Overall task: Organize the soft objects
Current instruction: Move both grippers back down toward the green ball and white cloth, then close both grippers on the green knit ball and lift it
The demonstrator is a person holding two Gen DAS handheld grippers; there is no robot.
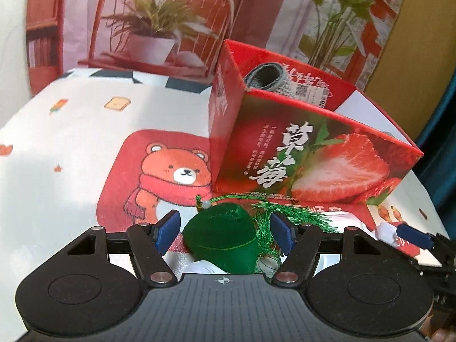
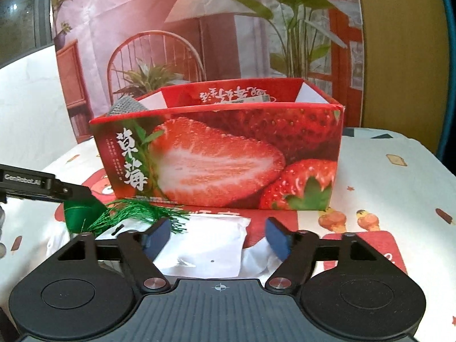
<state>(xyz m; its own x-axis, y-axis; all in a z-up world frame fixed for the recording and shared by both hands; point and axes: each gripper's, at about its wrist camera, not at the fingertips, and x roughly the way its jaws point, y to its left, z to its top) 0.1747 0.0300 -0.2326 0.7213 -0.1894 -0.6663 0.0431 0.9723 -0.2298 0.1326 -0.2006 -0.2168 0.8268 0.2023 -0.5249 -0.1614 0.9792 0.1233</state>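
Note:
A green stuffed sachet (image 1: 221,235) with a green tassel (image 1: 287,213) lies on the table between the fingers of my open left gripper (image 1: 225,229); the pads stand apart from it. It also shows in the right wrist view (image 2: 81,212). My right gripper (image 2: 218,238) is open over a white soft packet (image 2: 211,245), not touching it. A red strawberry box (image 1: 302,154) stands just behind, open at the top, with a grey rolled knit item (image 1: 269,78) inside. The box fills the right wrist view (image 2: 228,154).
The table (image 1: 57,148) has a white cloth with a bear print (image 1: 171,176). A printed backdrop (image 1: 159,20) of a chair and plants stands behind the box. The right gripper's finger (image 1: 413,235) shows at the right of the left wrist view.

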